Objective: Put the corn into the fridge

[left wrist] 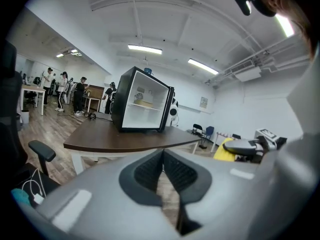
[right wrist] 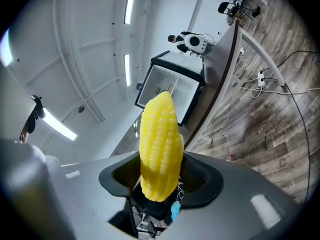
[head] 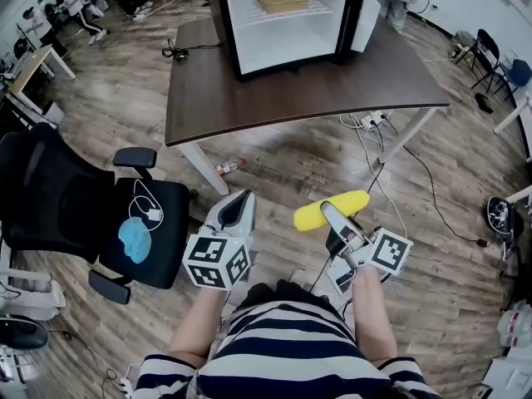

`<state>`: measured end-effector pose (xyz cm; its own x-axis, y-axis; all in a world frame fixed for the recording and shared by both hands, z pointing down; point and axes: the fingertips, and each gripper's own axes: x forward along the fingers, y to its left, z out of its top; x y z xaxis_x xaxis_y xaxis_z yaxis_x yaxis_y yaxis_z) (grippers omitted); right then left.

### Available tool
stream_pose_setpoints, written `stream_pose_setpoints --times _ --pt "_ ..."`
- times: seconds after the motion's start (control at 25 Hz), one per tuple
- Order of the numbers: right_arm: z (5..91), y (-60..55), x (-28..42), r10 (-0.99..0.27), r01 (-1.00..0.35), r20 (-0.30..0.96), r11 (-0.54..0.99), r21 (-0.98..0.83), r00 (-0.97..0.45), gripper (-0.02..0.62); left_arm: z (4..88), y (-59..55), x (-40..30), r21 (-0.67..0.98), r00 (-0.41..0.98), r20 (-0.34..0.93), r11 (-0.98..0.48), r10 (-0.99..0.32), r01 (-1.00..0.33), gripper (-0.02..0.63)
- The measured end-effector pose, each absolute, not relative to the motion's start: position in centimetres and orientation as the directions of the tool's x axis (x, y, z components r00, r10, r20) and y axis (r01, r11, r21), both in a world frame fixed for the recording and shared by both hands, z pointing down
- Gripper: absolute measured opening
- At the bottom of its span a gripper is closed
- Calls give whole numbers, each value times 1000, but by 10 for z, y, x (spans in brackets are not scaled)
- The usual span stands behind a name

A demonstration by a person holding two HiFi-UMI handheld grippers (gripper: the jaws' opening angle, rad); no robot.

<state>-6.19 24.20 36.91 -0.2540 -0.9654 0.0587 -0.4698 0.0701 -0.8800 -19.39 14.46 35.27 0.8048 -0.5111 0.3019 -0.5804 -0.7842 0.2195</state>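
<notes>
Now: plump yellow corn (right wrist: 159,134), kernel rows clear, pinched in right tool (right wrist: 160,178); left tool (left wrist: 162,170) pressed together.

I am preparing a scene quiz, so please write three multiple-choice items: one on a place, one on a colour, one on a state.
1. The fridge stands: A on the table; B under the table; C behind the table.
2. The corn is: A green; B yellow; C white.
3. The right gripper is: A open and empty; B shut and empty; C shut on the corn.
Answers: A, the fridge rests on the brown table; B, its kernels are yellow; C, its jaws clamp the corn.
</notes>
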Motion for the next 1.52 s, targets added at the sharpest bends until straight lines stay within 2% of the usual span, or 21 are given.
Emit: stream_pose_setpoints --times 0.44,0.84,1.52 --pt "367 241 -12 -946 -445 49 104 -889 -319 224 349 150 -143 202 761 309 -743 -570 -639 0" --pt "376 207 5 -936 -421 36 123 -899 -350 224 354 129 -133 188 746 329 -734 -579 -653 0" --pt "385 82 26 -919 -419 100 75 -905 -382 224 377 3 -97 242 759 354 -730 -547 -639 0"
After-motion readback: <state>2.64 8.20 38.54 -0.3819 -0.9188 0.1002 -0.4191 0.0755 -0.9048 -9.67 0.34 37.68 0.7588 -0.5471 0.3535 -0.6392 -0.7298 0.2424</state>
